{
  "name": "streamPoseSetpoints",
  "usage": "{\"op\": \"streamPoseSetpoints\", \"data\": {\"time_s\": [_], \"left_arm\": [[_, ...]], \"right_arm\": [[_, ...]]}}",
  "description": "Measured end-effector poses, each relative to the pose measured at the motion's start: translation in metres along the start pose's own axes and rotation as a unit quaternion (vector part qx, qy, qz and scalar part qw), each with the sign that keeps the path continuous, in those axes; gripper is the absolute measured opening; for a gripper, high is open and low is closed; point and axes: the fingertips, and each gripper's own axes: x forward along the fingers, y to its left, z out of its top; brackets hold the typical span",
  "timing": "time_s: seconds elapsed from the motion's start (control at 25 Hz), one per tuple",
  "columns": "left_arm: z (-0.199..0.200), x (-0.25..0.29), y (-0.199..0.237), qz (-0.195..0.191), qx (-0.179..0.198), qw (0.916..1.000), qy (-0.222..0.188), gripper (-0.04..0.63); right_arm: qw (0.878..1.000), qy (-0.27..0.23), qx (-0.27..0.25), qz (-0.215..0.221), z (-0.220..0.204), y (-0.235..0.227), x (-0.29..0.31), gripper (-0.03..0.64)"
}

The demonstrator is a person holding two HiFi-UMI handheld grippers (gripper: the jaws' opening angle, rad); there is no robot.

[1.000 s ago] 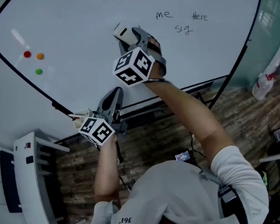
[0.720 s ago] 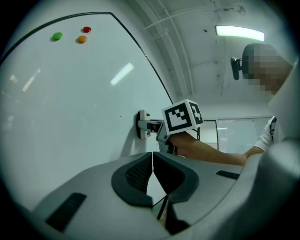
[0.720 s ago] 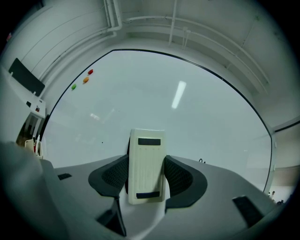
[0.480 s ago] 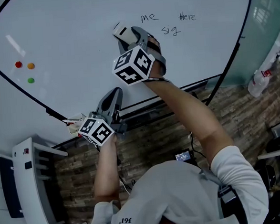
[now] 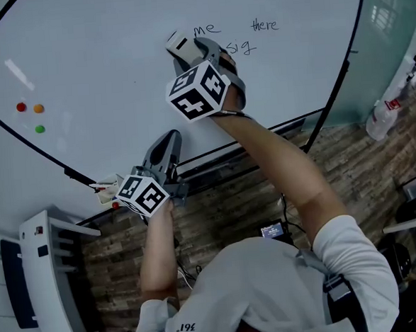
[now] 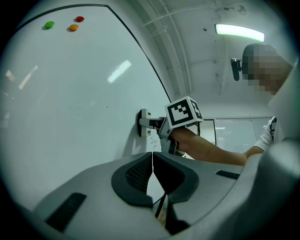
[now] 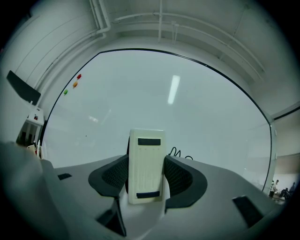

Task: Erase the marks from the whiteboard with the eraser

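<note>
The whiteboard [image 5: 116, 76] carries black handwritten marks "me" [image 5: 205, 29], "there" [image 5: 264, 25] and "sig" [image 5: 241, 47]. My right gripper [image 5: 189, 53] is shut on the white eraser [image 5: 179, 44], which is pressed to the board just left of "me". In the right gripper view the eraser [image 7: 146, 164] stands upright between the jaws of the right gripper [image 7: 146, 174], with the marks [image 7: 180, 153] peeking out at its right. My left gripper [image 5: 170, 137] hangs lower by the board's bottom rail, shut and empty [image 6: 152, 169]; its view shows the eraser [image 6: 142, 123] against the board.
Red [image 5: 21, 107], orange [image 5: 38, 107] and green [image 5: 40, 129] magnets sit at the board's left. Small items lie on the tray ledge [image 5: 106, 189]. A white stand [image 5: 49, 279] is at lower left, a spray bottle [image 5: 379, 118] at right by a glass wall.
The right gripper has slid the eraser to the right along the board, so "me" now lies right beside it. The left gripper stays where it was.
</note>
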Motion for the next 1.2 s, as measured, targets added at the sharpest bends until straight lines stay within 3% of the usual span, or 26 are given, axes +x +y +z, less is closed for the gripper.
{"op": "streamPoseSetpoints", "data": {"time_s": [0.6, 1.2], "left_arm": [[-0.008, 0.018, -0.009, -0.003, 0.004, 0.9999, 0.012, 0.008], [-0.022, 0.042, -0.024, -0.018, 0.009, 0.9994, 0.027, 0.008]], "right_arm": [[0.999, -0.001, 0.042, 0.009, -0.01, -0.036, -0.004, 0.253], [0.999, 0.004, 0.052, -0.007, -0.033, -0.082, -0.012, 0.253]]}}
